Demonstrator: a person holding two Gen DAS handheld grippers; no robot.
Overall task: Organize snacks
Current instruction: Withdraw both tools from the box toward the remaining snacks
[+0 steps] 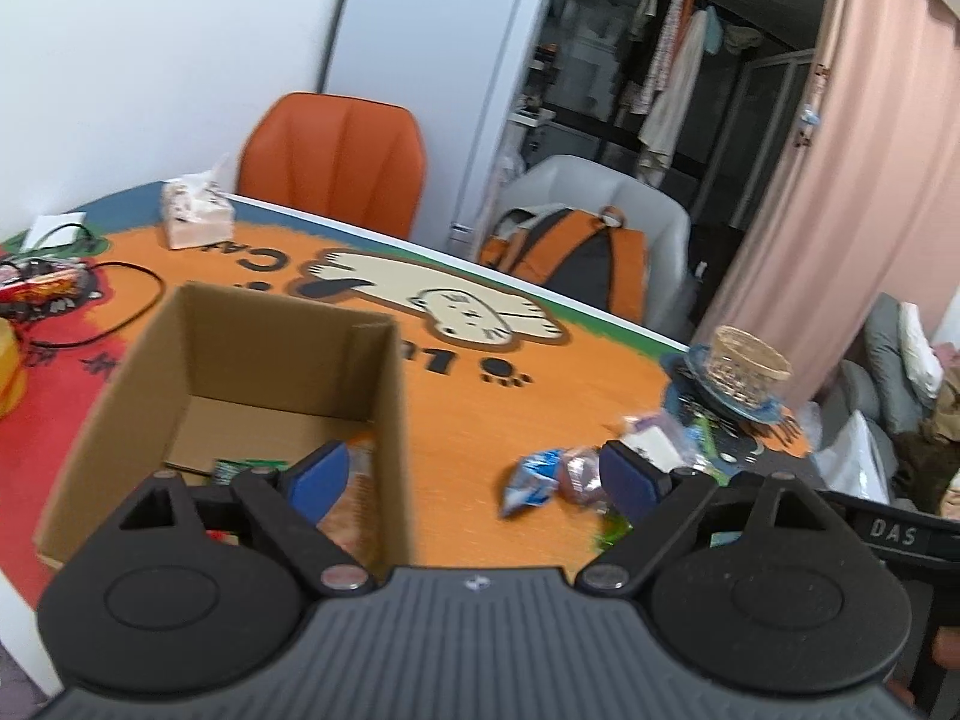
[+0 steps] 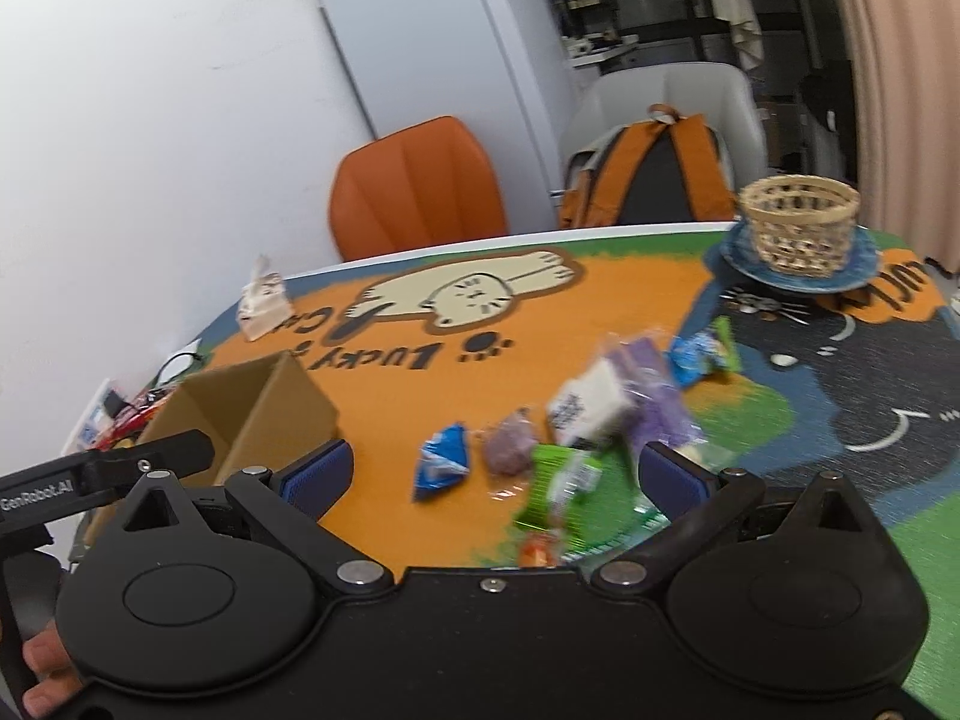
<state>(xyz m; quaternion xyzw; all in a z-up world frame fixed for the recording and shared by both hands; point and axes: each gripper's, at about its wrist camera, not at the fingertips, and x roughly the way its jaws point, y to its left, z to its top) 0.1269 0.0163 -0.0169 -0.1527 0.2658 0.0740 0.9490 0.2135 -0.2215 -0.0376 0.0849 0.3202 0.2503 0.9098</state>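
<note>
Two hand-held grippers – left, right – both wide, empty; one cardboard box; one wicker basket

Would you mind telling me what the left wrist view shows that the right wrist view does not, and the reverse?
Only the left wrist view looks down into the cardboard box, where a few packets lie on its floor.

Only the right wrist view shows the green snack packet whole, nearest the open right gripper.

Both show the blue snack packet, the wicker basket on its blue plate, and the orange chair.
</note>
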